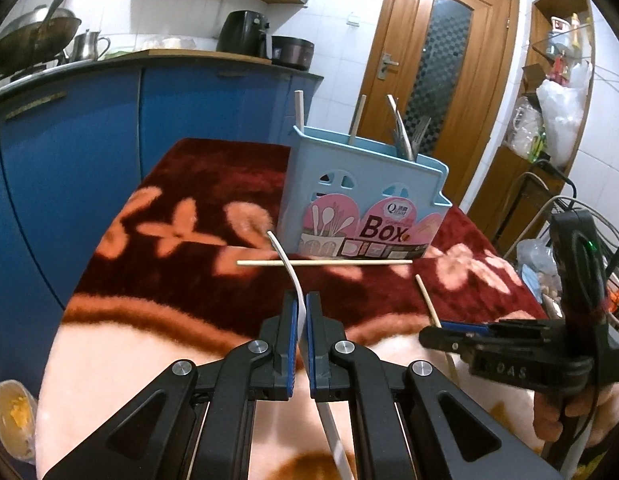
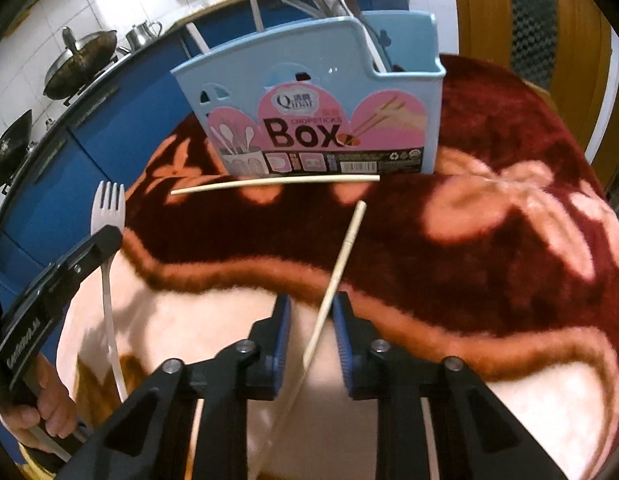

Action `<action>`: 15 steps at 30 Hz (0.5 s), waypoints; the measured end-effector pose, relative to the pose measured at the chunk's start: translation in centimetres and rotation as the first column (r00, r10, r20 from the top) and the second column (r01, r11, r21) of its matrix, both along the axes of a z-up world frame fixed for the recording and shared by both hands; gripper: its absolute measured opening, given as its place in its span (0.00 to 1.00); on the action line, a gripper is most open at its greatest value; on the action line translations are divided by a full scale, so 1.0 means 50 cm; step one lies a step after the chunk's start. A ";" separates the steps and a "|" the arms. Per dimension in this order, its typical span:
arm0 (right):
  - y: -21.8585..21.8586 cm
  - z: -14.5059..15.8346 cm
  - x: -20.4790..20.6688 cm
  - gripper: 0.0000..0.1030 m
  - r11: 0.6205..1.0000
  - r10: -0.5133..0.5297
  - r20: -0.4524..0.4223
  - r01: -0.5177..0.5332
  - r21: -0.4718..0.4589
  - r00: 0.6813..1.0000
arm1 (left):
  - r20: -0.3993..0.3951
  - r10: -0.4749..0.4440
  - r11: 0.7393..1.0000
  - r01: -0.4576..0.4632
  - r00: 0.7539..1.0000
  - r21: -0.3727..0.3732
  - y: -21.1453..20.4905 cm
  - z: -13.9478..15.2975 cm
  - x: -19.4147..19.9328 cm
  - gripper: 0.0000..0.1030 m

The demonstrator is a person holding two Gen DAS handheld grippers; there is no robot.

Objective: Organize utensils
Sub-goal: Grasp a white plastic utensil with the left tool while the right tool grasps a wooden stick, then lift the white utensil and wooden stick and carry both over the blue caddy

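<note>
Left claw is closed on a white plastic fork, its two blue-padded fingers pinching the handle so the curved stem rises ahead of them, edge-on. Seen from the right wrist camera, the same fork stands tines up beside the black body of the left claw, off the left side of the tabletop.

Right claw is open, its fingers spread on either side of a wooden chopstick without touching it. This chopstick lies slanted on the blanket, its far tip pointing towards the box. In the left wrist view the right claw sits low at the right, gripped by a hand, with that chopstick running under its tip.

A plush blanket covers the tabletop, pale pink near the claws and dark red with pink flowers beyond.

Farther on, a second chopstick lies crosswise on the dark red part, just in front of the box.

Behind it stands a light blue chopsticks box with a pink label reading "Box". Several chopsticks and metal utensils stick up out of its top.

Beyond the tabletop are blue kitchen cabinets, a wok and a wooden door.
</note>
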State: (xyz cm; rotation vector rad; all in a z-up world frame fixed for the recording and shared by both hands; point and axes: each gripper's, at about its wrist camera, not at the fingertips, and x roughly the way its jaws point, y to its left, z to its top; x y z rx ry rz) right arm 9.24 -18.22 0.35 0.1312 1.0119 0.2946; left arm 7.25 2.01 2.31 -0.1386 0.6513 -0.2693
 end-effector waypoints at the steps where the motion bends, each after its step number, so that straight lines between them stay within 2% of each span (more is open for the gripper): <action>1: -0.001 0.000 0.006 0.16 1.000 0.001 -0.013 -0.001 0.002 1.000 | 0.001 -0.001 1.000 0.001 1.000 0.000 0.000 0.000 0.000 0.04; 6: -0.023 -0.004 0.027 0.06 0.999 -0.014 -0.071 0.018 0.050 0.997 | -0.001 -0.009 1.000 0.009 1.000 -0.008 -0.004 0.000 0.004 0.04; 12: -0.059 -0.012 0.015 0.06 0.982 -0.055 -0.070 0.067 0.179 0.996 | 0.031 -0.025 0.999 0.026 0.999 -0.027 -0.014 0.020 0.005 0.04; 15: -0.075 -0.005 -0.002 0.06 0.973 -0.078 -0.031 0.083 0.214 0.996 | 0.055 -0.030 0.999 0.031 0.998 -0.024 -0.019 0.036 0.007 0.04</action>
